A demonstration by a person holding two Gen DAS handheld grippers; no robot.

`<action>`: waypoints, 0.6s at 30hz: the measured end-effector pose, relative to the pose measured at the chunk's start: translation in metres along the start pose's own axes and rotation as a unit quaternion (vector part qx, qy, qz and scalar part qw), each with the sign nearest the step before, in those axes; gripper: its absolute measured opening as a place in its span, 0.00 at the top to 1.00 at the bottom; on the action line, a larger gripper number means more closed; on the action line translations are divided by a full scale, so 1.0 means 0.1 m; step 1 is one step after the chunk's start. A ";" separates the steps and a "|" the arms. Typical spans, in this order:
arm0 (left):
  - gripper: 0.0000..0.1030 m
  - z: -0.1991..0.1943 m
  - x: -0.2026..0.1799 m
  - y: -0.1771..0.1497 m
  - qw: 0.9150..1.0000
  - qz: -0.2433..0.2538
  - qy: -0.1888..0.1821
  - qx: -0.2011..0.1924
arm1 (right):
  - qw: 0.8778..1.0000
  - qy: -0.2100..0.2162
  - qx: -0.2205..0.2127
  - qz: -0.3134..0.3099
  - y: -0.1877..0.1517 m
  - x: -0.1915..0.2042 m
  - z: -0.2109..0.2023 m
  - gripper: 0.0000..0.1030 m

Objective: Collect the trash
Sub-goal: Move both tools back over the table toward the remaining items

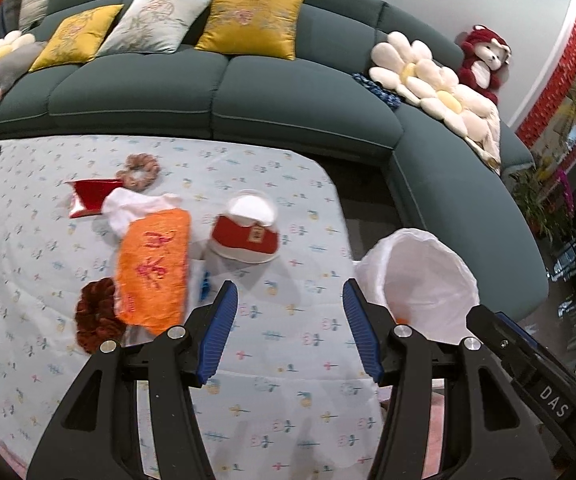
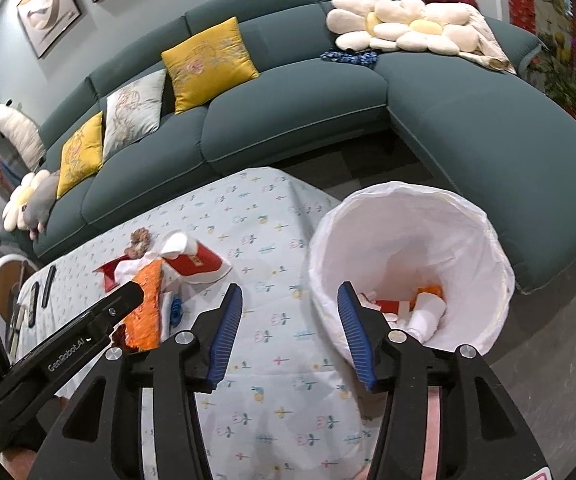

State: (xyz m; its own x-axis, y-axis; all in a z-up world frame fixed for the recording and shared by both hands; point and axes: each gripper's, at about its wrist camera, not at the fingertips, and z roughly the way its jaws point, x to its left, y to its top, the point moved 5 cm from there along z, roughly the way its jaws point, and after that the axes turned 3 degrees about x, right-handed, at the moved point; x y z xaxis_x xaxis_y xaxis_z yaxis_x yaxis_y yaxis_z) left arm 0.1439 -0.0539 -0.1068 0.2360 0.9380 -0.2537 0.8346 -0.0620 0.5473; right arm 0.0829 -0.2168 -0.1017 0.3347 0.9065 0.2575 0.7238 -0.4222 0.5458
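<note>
On the flowered tablecloth (image 1: pixel 288 344) lie an orange snack wrapper (image 1: pixel 153 268), a white tissue (image 1: pixel 135 204), a red torn packet (image 1: pixel 87 196) and a red-and-white paper cup (image 1: pixel 245 228) on its side. My left gripper (image 1: pixel 290 300) is open and empty, hovering over the cloth just right of the wrapper. A bin lined with a white bag (image 2: pixel 408 264) stands off the table's right edge, with red, orange and white trash inside (image 2: pixel 412 308). My right gripper (image 2: pixel 290 304) is open and empty beside the bin's rim. The bin also shows in the left wrist view (image 1: pixel 420 276).
Two hair scrunchies, one brown (image 1: pixel 97 316) and one pink (image 1: pixel 139 170), lie by the trash. Dark remotes (image 2: pixel 41 292) lie at the table's far left. A curved green sofa (image 1: pixel 247 96) with cushions and plush toys wraps behind the table.
</note>
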 end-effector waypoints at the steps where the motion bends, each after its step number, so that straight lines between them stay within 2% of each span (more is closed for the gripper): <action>1: 0.49 -0.01 0.04 -0.01 1.000 -0.001 0.002 -0.001 | 1.000 0.001 0.001 -0.004 -0.01 0.04 0.01 0.51; 6: 0.41 -0.06 0.38 -0.08 1.000 -0.019 0.023 -0.004 | 1.000 0.007 0.010 -0.026 -0.07 0.29 0.07 0.50; 18: 0.40 0.00 1.33 -0.40 0.994 -0.089 0.061 0.033 | 0.996 0.023 0.046 -0.074 -0.31 0.90 0.33 0.49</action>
State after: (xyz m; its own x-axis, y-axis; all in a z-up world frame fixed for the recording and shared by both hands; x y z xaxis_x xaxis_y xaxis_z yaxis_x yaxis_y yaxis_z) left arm 0.1418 0.0729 -0.1628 0.0221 0.9703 -0.2407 0.8897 0.0907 0.4474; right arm 0.1109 -0.1223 -0.1219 0.1933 0.9569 0.2168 0.8162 -0.2795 0.5058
